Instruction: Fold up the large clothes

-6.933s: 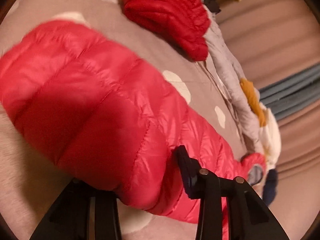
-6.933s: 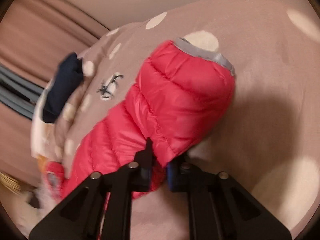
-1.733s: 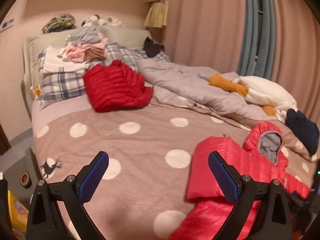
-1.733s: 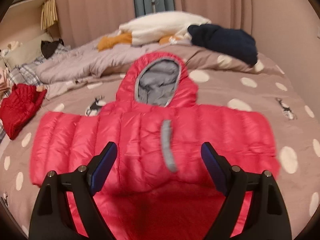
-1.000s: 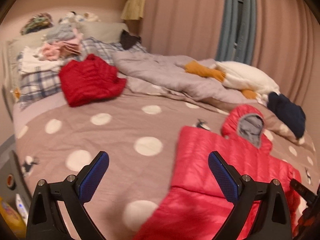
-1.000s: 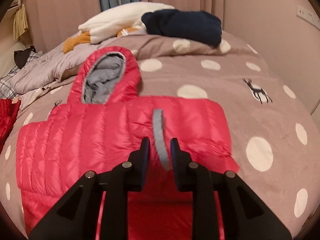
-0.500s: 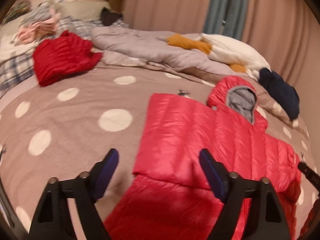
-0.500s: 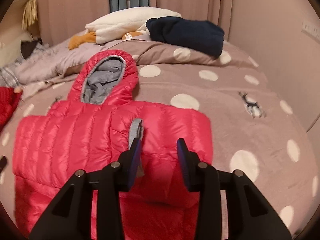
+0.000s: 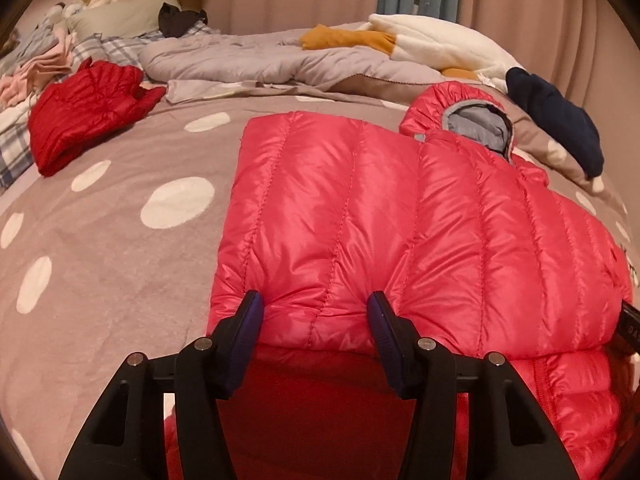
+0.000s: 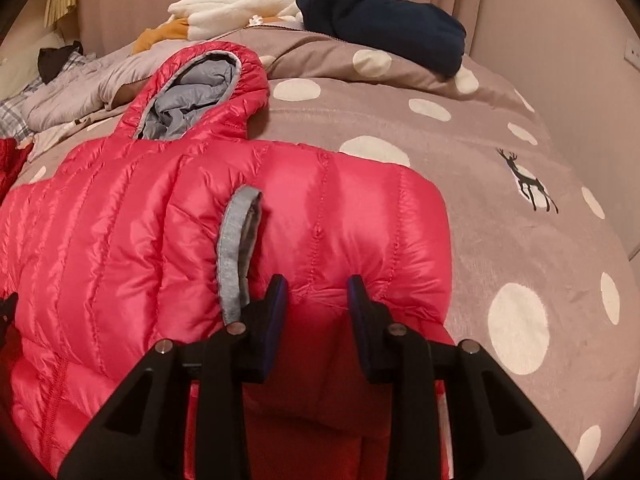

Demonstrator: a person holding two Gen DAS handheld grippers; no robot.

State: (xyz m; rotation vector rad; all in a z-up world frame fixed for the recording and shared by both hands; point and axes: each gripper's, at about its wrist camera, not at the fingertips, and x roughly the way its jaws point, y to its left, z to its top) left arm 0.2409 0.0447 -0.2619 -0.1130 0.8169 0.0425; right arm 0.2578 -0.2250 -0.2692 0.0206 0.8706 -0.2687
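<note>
A bright red hooded puffer jacket (image 9: 400,208) lies on the polka-dot bedspread (image 9: 100,260), grey-lined hood (image 9: 472,124) at the far end, both sleeves folded across the body. My left gripper (image 9: 316,320) is at the near edge of the left folded sleeve. Its jaws are closing, and its pads dent the puffy fold between them. In the right wrist view the jacket (image 10: 120,232) shows a grey cuff (image 10: 236,252) on top. My right gripper (image 10: 316,304) sits just right of that cuff, its jaws closing on a pinched ridge of sleeve.
A folded dark red jacket (image 9: 88,108) lies far left near plaid pillows with a clothes pile (image 9: 36,60). A grey duvet (image 9: 260,60), a white and orange plush (image 9: 432,44) and a navy garment (image 10: 384,24) line the far side. A wall (image 10: 580,80) is on the right.
Both grippers came down onto the near edge of the folded jacket. The left jaws narrowed from wide open onto the sleeve fold. The right jaws narrowed onto the fold beside the cuff.
</note>
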